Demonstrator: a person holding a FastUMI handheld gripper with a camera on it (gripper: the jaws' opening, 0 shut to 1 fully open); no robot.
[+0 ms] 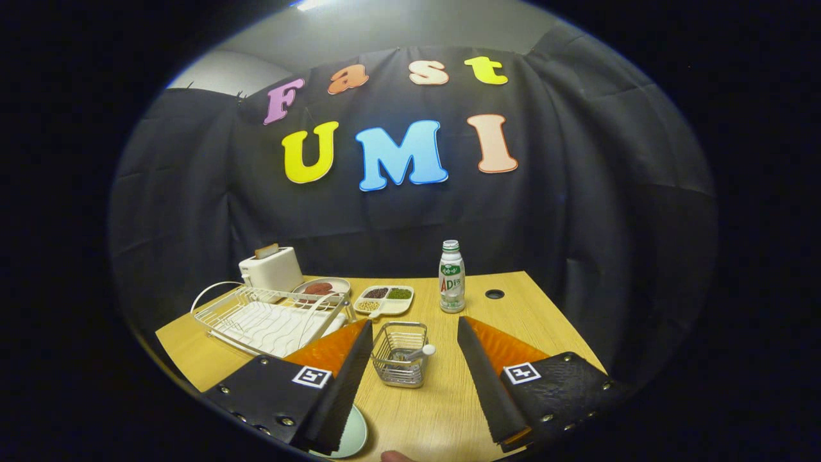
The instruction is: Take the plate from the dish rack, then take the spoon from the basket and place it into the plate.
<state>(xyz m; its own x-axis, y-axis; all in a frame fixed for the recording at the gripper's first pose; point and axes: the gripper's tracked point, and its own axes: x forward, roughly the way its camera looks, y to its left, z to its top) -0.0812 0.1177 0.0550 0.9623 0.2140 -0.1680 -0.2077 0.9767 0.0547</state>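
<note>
Fingers stand wide apart on your gripper (pixel 414 359), gripping nothing. Between them sits the wire basket (pixel 399 362) with the spoon (pixel 415 352) lying inside, near the table's (pixel 449 410) middle. The plate (pixel 349 439) lies flat at the near edge, partly under your left finger. The dish rack (pixel 272 321) stands toward the far left corner, a toaster (pixel 270 269) behind it.

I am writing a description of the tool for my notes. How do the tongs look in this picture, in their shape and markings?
The tongs have two long, flat fingers that taper toward their tips. Each finger sits on a dark plate fixed with small metal screws, and each plate bears a square black-and-white marker. The inner faces look finely ribbed. No cable is visible.
</note>
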